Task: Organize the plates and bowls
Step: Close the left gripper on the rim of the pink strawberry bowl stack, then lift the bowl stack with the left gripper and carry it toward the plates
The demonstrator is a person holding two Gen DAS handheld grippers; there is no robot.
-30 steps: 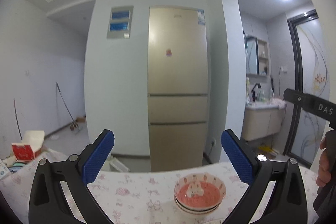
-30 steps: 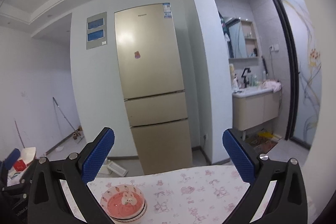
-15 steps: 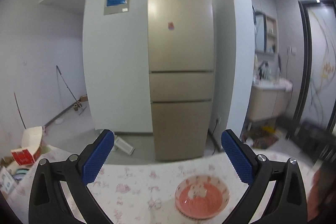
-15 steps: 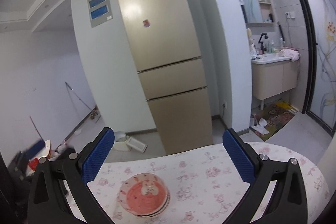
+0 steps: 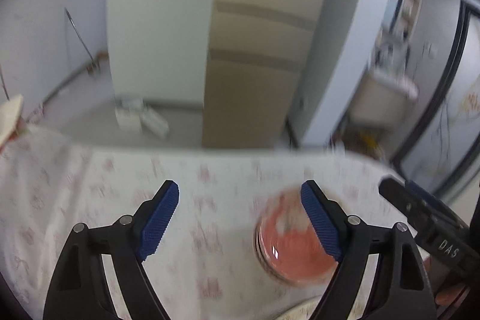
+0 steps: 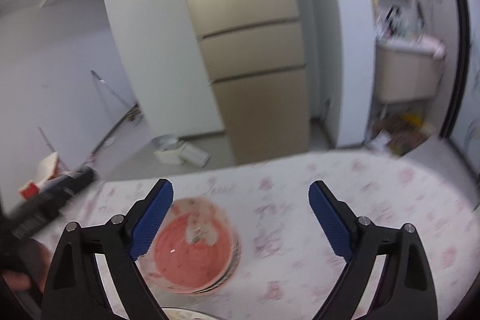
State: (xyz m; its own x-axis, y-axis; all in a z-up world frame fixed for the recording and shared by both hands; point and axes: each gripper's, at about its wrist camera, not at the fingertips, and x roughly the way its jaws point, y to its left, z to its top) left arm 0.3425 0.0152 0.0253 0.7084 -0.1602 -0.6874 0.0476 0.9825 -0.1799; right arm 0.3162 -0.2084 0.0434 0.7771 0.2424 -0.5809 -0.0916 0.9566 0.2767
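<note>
Floral tablecloth bare right of pink bowls.

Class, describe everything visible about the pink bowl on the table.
The pink bowl is round, glossy like glazed ceramic, salmon-pink inside with a pale blurred motif near its far side and a patterned rim. It sits upright on other stacked dishes upon the floral tablecloth. Motion blur hides finer detail. Nothing grips it.

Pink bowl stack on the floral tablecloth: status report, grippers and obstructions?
Left gripper and right gripper empty, jaws just been closing slightly, nothing between. Stacked pink ceramic bowls untouched on floral tablecloth. Nothing in the way.
</note>
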